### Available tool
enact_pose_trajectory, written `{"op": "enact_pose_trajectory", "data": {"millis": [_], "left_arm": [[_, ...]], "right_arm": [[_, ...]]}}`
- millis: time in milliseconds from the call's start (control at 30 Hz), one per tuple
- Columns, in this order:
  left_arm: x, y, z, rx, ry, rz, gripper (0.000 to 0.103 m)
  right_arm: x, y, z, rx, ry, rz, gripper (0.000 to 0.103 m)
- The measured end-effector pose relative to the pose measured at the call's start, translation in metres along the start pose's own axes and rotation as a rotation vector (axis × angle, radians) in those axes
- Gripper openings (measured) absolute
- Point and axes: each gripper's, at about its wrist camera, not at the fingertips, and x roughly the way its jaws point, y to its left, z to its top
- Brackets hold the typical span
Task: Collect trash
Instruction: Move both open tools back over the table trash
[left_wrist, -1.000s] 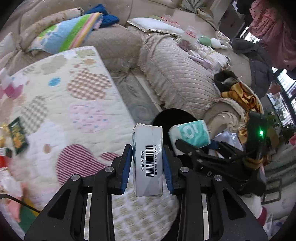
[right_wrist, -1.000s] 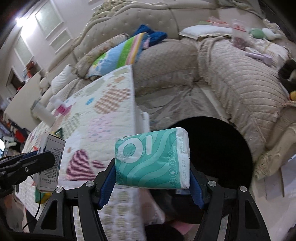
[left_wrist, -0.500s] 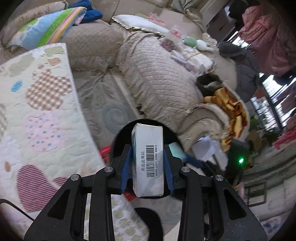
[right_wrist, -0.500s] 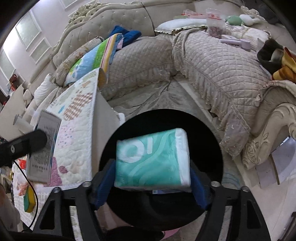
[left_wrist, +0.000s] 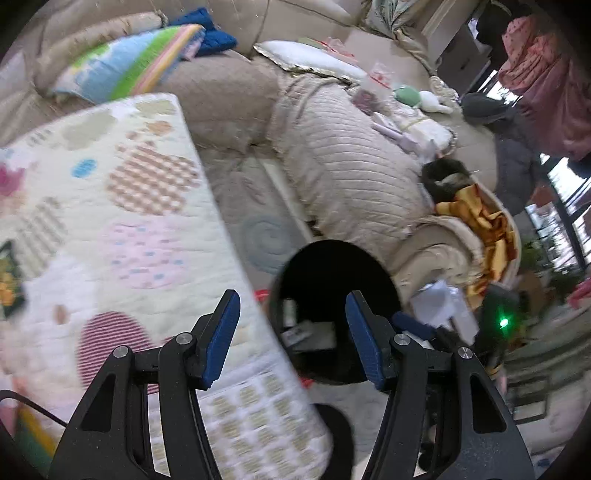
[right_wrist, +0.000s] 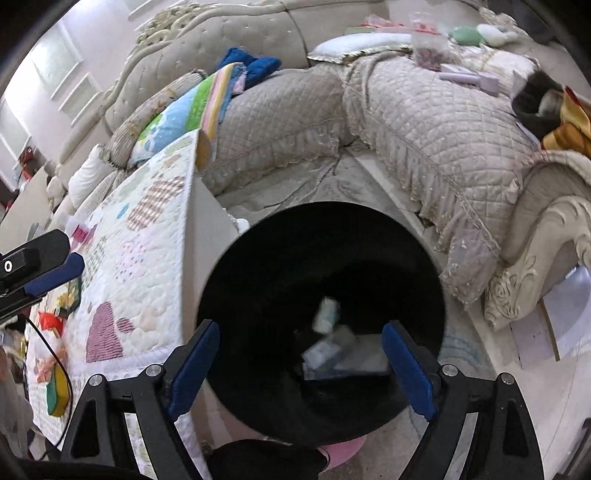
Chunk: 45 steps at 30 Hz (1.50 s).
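Both loads have been let go: the left gripper (left_wrist: 291, 338) and right gripper (right_wrist: 301, 363) jaws, just opened, are held spread and empty over the black bin (right_wrist: 258, 266) so that the dropped trash (right_wrist: 334, 345) is left inside, below the jaws.

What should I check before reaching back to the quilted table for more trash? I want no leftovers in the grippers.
1. Left gripper empty: ok, jaws have just been opening, nothing between them.
2. Right gripper empty: ok, jaws have just been opening, nothing between them.
3. Dropped items inside the black bin: ok, pale packages lie at its bottom.
4. Trash left on the quilted table: not ok, red scraps and a yellow-green item remain.
5. Black cable near those scraps: cannot tell whether it blocks the reach.
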Motion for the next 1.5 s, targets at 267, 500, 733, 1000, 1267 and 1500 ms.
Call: {"op": "enact_pose_trajectory", "data": {"millis": [267, 500, 733, 1000, 1267, 1500], "left_arm": [[-0.044, 0.044, -0.03, -0.017, -0.036, 0.123, 0.058], [-0.09, 0.093, -0.059, -0.094, -0.074, 0.192, 0.058], [-0.133, 0.144, -0.084, -0.147, -0.097, 0.26, 0.058], [-0.176, 0.214, -0.117, -0.252, -0.114, 0.352, 0.058], [-0.199, 0.283, -0.146, -0.394, -0.099, 0.431, 0.058], [-0.195, 0.311, -0.157, -0.438, -0.066, 0.432, 0.058]], "right_arm": [[-0.005, 0.062, -0.006, -0.134, -0.036, 0.003, 0.088], [-0.003, 0.126, -0.012, -0.26, -0.044, 0.054, 0.088], [0.011, 0.181, -0.024, -0.336, -0.004, 0.132, 0.088], [0.029, 0.245, -0.041, -0.45, 0.052, 0.233, 0.088], [0.038, 0.312, -0.048, -0.554, 0.052, 0.371, 0.079], [0.054, 0.371, -0.055, -0.677, 0.128, 0.427, 0.068]]}}
